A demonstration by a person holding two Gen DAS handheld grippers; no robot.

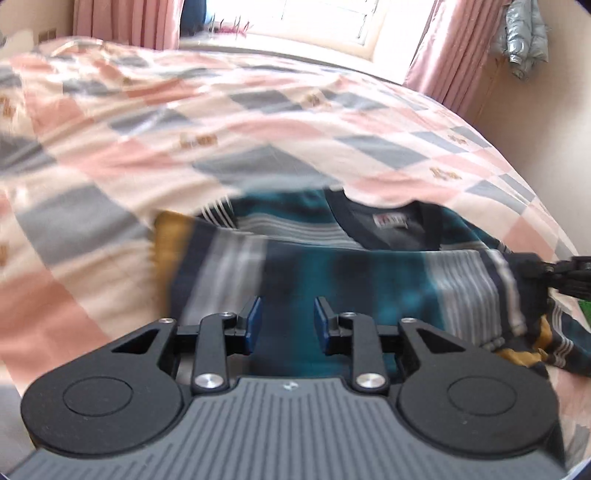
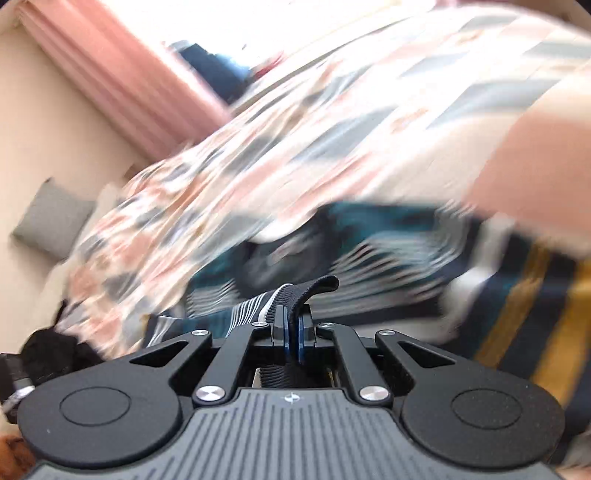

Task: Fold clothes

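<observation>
**Ana:** Right wrist view first: the striped sweater [image 2: 388, 236] lies on the checked bedspread [image 2: 332, 122], and the right gripper [image 2: 291, 332] has its jaws pinched together on a dark ribbed edge of it, probably a cuff or hem. That strip stands up between the blue pads [image 2: 281, 332].

**Ben:** Why hold it there?

**Ana:** My guess is that a ribbed border gives a firm grip for carrying one side across in a fold. Heavy blur suggests quick motion.

**Ben:** And the other one?

**Ana:** From the left wrist camera, the left gripper [image 1: 286, 325] hangs over the sweater's [image 1: 332, 266] teal middle with jaws spread wide and nothing between them. I judge it ready to pin or take another edge.

**Ben:** What does that camera add?

**Ana:** The neckline and its label [image 1: 391, 221] facing up, and the right gripper's [image 1: 554, 267] tip gripping the garment's side. Pink curtains [image 1: 122, 22] and a silver jacket [image 1: 524, 33] hang behind. Only the right camera shows a grey pillow [image 2: 51, 218].
</observation>
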